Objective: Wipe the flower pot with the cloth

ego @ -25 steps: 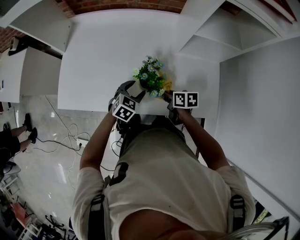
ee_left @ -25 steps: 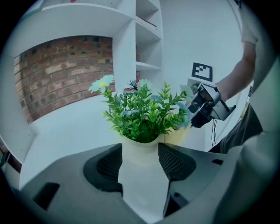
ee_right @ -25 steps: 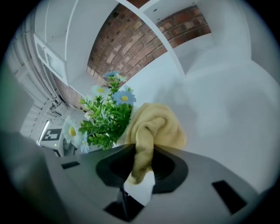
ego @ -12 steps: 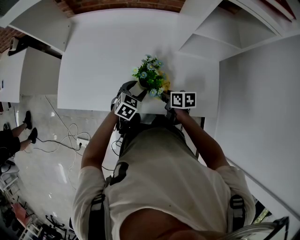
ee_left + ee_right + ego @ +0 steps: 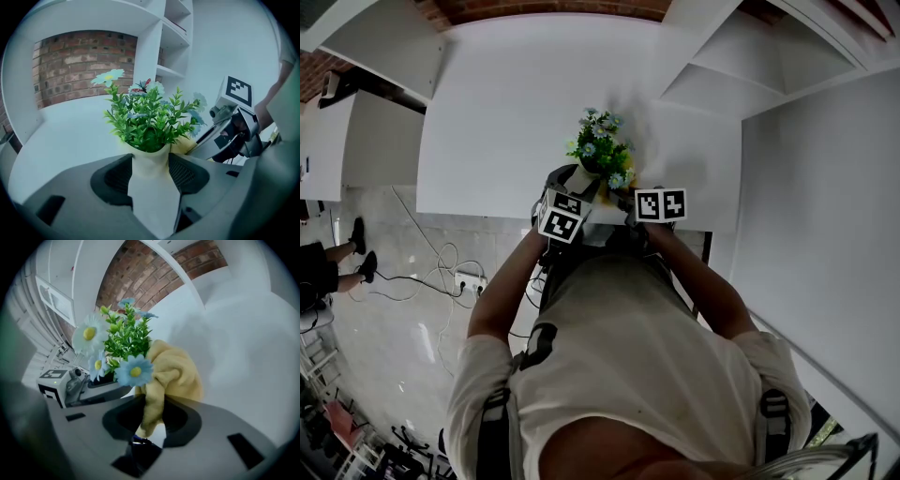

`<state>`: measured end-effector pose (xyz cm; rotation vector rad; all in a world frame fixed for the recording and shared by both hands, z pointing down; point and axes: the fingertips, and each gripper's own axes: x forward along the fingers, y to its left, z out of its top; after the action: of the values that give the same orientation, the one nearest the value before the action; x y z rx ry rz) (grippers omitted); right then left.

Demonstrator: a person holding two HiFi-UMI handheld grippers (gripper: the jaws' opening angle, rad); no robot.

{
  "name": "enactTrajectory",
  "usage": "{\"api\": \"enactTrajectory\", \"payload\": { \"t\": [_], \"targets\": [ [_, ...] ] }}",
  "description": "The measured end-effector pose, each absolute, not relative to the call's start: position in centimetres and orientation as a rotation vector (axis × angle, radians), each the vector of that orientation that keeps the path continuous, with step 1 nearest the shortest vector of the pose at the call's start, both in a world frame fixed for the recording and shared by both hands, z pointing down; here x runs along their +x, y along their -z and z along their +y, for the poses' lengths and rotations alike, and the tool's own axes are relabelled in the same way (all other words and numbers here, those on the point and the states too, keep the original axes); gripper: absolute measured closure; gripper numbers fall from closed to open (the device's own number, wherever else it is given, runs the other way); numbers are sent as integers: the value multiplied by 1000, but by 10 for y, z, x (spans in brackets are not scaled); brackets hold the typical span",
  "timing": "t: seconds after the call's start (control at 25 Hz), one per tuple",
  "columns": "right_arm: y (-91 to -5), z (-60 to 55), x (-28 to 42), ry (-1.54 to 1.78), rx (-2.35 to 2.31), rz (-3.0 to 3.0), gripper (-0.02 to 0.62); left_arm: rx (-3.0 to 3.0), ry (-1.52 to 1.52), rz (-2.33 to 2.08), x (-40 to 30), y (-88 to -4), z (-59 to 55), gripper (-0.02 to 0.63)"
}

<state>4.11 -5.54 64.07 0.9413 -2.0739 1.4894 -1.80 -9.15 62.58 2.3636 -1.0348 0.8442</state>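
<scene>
Left gripper [image 5: 151, 176] clamps the one flower pot [image 5: 154, 201]; right gripper [image 5: 152, 416] pinches the one yellow cloth [image 5: 173, 376], bunched just ahead of it.

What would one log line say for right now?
left hand-held gripper: shut on pot | right hand-held gripper: shut on cloth | cloth: at pot's side

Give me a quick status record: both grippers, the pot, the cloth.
Left gripper: jaws clamped on the flower pot
Right gripper: jaws shut on the cloth
Flower pot: cream, holds a green plant with blue flowers
Cloth: yellow, bunched beside the pot's rim; contact unclear
Surface: white table
</scene>
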Motion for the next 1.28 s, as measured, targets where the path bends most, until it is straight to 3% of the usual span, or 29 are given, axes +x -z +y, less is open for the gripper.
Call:
{"api": "enactTrajectory", "payload": {
  "t": [0.64, 1.28],
  "targets": [
    [-626, -92, 62, -1434, 1043, -2118, 497, 2642, -1125, -740, -34, -616, -111, 307],
    [-632, -76, 51, -1472, 1026, -2092, 497, 2497, -966, -981, -25, -623, -102, 325]
  ]
}}
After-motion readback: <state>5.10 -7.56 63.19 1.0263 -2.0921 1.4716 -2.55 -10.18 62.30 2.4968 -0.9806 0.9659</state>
